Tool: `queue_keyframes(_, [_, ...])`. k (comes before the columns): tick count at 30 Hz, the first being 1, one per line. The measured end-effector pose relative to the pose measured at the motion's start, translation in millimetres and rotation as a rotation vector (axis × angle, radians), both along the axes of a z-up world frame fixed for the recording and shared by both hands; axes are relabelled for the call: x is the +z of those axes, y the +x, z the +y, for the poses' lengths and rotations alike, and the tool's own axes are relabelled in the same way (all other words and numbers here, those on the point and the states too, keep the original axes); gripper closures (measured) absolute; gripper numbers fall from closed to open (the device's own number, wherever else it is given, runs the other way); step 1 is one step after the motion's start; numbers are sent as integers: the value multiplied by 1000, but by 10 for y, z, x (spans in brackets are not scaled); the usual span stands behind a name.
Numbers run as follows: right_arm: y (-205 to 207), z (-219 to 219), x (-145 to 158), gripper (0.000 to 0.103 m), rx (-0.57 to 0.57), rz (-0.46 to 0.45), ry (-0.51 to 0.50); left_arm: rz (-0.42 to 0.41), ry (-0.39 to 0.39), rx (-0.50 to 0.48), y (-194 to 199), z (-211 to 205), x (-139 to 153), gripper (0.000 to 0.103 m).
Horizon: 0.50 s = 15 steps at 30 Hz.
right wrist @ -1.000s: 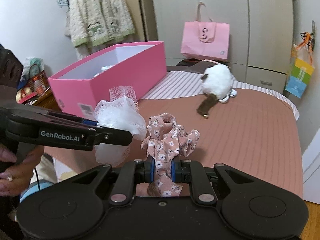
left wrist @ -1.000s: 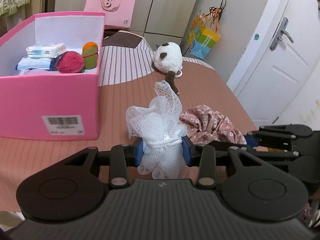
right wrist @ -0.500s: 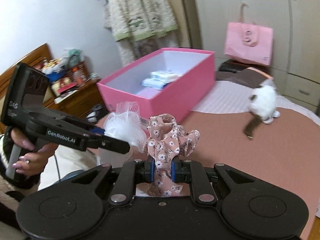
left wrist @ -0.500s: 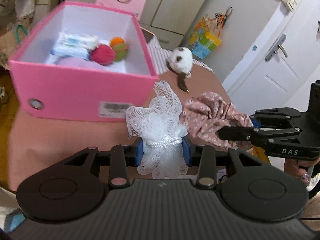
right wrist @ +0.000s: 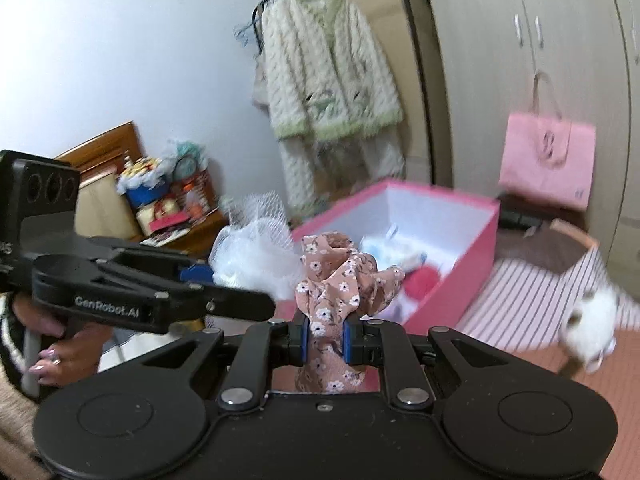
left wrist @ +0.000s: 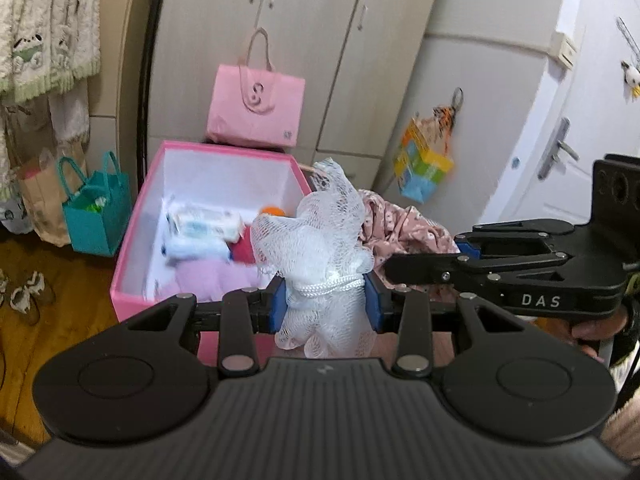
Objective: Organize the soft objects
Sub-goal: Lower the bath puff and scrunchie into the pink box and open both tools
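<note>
My left gripper (left wrist: 325,304) is shut on a white mesh bath puff (left wrist: 316,240), held in the air in front of the open pink box (left wrist: 136,240). My right gripper (right wrist: 325,340) is shut on a pink floral scrunchie (right wrist: 340,276), just right of the puff (right wrist: 256,252). In the left wrist view the scrunchie (left wrist: 404,224) shows behind the puff, with the right gripper (left wrist: 424,268) coming in from the right. The pink box (right wrist: 472,248) holds tissue packs (left wrist: 204,224), a red ball (right wrist: 424,280), an orange ball and something lilac (left wrist: 216,276).
A white plush toy (right wrist: 592,320) lies on the striped bed cover (right wrist: 528,292) right of the box. A pink paper bag (left wrist: 256,108) stands before the wardrobe, a teal bag (left wrist: 96,216) on the wooden floor at left. A cardigan (right wrist: 328,72) hangs beside a cluttered side table (right wrist: 168,208).
Both grippers have risen and swung left with their loads. The pink box, seen from the side before, now lies below and ahead with its inside in view. The plush toy has left the left wrist view.
</note>
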State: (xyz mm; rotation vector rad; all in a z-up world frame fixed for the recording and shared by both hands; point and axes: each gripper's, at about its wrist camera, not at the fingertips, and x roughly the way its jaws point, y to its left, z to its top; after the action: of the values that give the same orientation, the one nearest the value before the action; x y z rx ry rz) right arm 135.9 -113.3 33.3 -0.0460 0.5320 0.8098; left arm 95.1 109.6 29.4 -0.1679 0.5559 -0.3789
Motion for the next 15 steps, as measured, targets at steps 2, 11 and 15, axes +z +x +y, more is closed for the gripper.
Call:
queue_keyframes(2, [123, 59, -8, 84, -21, -25, 7, -22, -7, 19, 123, 61, 5, 65])
queue_keyframes(11, [671, 401, -155, 84, -60, -51, 23, 0, -46, 69, 755, 252, -182, 65])
queue_keyframes(15, [815, 534, -279, 83, -55, -56, -20, 27, -3, 86, 953, 236, -307, 65])
